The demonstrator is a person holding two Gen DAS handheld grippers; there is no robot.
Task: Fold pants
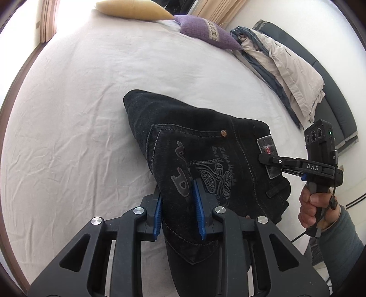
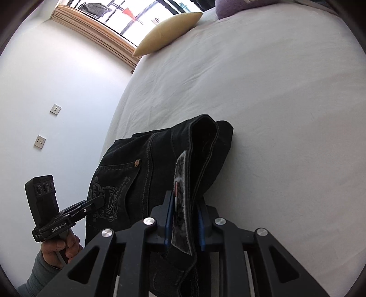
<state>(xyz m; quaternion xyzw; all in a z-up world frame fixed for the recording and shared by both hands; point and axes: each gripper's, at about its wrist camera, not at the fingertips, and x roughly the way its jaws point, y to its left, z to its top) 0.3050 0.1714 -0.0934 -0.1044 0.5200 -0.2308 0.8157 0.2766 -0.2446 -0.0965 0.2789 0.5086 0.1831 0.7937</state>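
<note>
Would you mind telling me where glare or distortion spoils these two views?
Left wrist view: the window corner is blown out, and the bed edge bows from fisheye. Right wrist view: the window is overexposed; the black pants lose detail.

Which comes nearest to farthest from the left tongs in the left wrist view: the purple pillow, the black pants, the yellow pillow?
1. Black pants: clamped in the left tongs, right at the tips.
2. Purple pillow: far up the bed, toward its right edge.
3. Yellow pillow: at the very head of the bed, just past the purple one.
</note>
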